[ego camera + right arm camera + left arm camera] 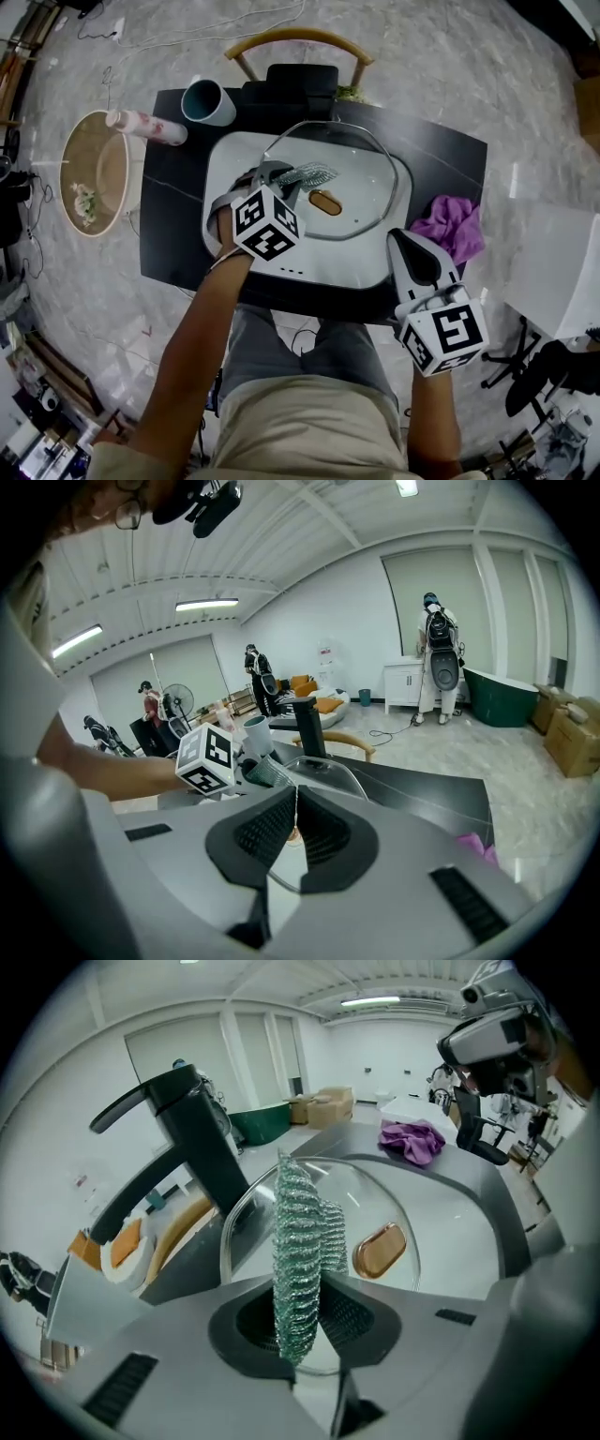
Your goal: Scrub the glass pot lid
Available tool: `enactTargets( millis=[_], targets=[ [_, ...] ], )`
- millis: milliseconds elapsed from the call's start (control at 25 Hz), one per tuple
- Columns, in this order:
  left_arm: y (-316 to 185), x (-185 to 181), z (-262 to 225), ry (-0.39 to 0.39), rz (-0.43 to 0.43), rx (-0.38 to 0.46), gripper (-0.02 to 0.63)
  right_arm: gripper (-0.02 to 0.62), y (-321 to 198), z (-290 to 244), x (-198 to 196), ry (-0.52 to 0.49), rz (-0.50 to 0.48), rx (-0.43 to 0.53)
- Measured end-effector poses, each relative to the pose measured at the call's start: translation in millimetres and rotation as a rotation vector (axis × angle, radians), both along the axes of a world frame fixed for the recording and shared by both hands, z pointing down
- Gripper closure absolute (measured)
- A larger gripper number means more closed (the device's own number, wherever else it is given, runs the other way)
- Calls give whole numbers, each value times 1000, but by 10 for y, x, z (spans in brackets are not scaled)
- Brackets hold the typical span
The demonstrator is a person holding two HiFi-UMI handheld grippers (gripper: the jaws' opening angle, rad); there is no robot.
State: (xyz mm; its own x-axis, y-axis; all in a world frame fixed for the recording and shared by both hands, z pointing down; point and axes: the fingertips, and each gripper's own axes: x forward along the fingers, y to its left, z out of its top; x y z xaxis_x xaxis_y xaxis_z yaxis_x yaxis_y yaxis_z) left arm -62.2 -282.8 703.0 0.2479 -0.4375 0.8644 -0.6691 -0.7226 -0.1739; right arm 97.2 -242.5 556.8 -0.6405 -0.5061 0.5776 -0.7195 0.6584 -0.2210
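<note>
Metal-mesh scourer (298, 1232) pinched in left tool (305, 1312); right tool (292, 822) clamps domed glass lid (349, 180) rim.

Lid (361, 176) in sink (309, 260), cloth (452, 226) right.

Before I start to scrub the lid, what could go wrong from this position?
1. The right gripper seems to pinch only the thin rim of the lid. Scrub pressure may twist the glass loose, and it could drop against the sink.
2. The left gripper holds the scrubber by one end, and most of it stands out of the jaws. It may fold or slip out when pressed.
</note>
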Motion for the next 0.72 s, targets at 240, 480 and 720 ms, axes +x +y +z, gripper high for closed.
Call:
enactTargets(
  millis=[240, 480, 720],
  targets=[
    [-169, 405, -41, -11, 116, -5, 525, 572, -6, -25, 169, -4, 35, 0],
    [-236, 561, -244, -26, 174, 4, 525, 571, -28, -183, 277, -18, 55, 19],
    [-285, 573, -755, -53, 197, 82, 525, 571, -126, -486, 325, -38, 69, 73]
  ],
)
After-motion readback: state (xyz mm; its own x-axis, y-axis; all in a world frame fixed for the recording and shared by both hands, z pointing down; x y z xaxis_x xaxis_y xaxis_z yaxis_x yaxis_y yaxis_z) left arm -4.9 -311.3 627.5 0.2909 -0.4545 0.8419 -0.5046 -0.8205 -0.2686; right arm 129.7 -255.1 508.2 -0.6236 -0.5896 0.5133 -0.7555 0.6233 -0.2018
